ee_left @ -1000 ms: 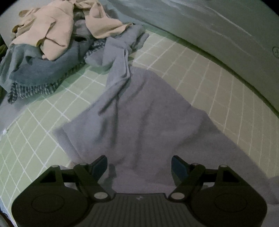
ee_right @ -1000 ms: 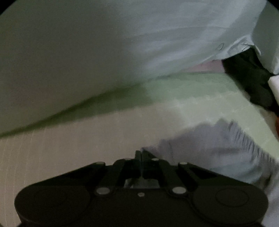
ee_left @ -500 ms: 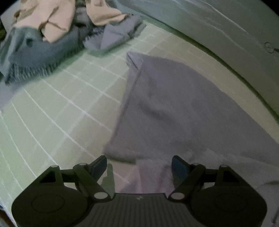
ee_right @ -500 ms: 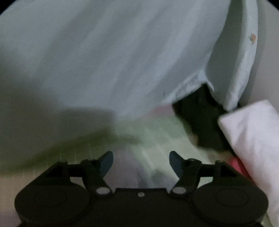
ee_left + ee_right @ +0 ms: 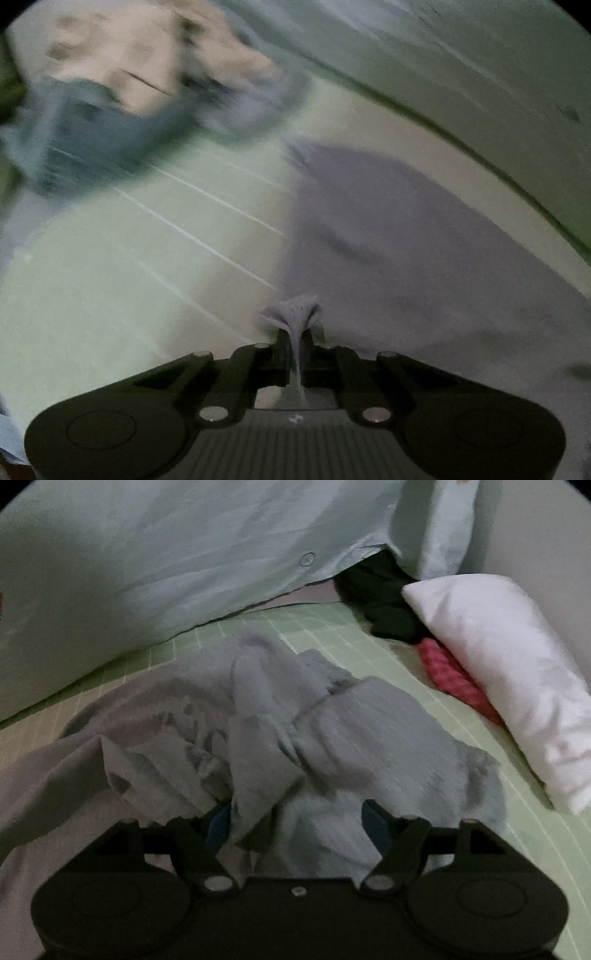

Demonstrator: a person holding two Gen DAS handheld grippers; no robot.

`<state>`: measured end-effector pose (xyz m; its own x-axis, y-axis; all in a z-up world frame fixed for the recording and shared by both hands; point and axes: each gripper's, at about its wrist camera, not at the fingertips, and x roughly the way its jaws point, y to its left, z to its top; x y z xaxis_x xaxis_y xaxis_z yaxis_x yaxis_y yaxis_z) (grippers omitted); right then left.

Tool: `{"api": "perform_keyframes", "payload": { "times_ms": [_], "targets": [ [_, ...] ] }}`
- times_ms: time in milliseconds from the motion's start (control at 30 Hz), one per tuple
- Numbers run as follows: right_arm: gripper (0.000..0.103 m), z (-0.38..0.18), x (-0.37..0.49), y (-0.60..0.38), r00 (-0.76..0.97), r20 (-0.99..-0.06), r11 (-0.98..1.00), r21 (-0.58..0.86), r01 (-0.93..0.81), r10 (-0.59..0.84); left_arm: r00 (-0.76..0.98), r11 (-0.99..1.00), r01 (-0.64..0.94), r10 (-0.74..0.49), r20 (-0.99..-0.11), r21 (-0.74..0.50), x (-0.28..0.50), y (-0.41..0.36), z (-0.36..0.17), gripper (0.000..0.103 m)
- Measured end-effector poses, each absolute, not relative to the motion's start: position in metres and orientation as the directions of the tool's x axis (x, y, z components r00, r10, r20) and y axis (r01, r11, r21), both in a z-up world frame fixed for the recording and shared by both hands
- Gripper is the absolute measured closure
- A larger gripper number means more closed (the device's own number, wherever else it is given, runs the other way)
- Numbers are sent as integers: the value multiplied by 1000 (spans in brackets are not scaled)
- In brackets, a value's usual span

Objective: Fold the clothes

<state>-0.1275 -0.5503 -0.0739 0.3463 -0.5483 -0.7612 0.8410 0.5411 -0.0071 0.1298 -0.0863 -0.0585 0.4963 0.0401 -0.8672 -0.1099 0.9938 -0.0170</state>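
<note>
A grey-lilac garment (image 5: 388, 240) lies spread on the green checked bed sheet (image 5: 129, 266). My left gripper (image 5: 295, 332) is shut on a pinched edge of that garment, and a small tuft of cloth sticks out above the closed fingers. In the right wrist view the same grey garment (image 5: 280, 723) lies crumpled in a heap in front of my right gripper (image 5: 295, 819). That gripper is open, with folds of cloth bunched between its blue-padded fingers (image 5: 373, 821) but not clamped.
A blurred pile of beige and blue clothes (image 5: 122, 85) sits at the far left. A pale green duvet (image 5: 166, 554) runs along the far side. To the right lie a white pillow (image 5: 498, 672), a red cloth (image 5: 454, 679) and a dark garment (image 5: 384, 602).
My left gripper has closed on the garment's edge; it stood open before. My right gripper, shut a second ago, opened and now hangs over the crumpled end of the garment.
</note>
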Motion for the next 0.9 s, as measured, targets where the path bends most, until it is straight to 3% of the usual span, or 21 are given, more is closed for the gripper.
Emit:
{"api": "perform_keyframes", "payload": {
  "times_ms": [200,333,533,733,767,833,867,900],
  "targets": [
    [28,-65,-160,-533,329,-755,495,7,869,-567,588,951,-307,213,-781,28,133,-11,-21,97],
    [28,-69,-182,-530,305,-765,444,29,896,-567,545,931,-360,160,-823,-57,126,8,-28,94],
    [23,-86,-211,-535,201,-787,329,-3,944,-583,503,935,-341,97,-859,-94,103,-4,-50,95],
    [24,-91,-216,-548,226,-791,353,14,935,-569,507,941,-325,92,-857,-91,91,-5,-54,97],
    [28,-92,-217,-550,231,-791,357,16,934,-566,511,942,-324,95,-854,-90,90,-4,-53,97],
    [57,-94,-219,-554,239,-792,365,22,931,-561,520,944,-319,100,-848,-85,88,-2,-50,97],
    [97,-95,-220,-556,243,-793,369,25,929,-559,525,945,-316,102,-845,-82,89,-1,-48,97],
    [101,-96,-220,-559,247,-793,373,27,927,-556,531,947,-312,104,-841,-80,91,0,-46,98]
  ]
}}
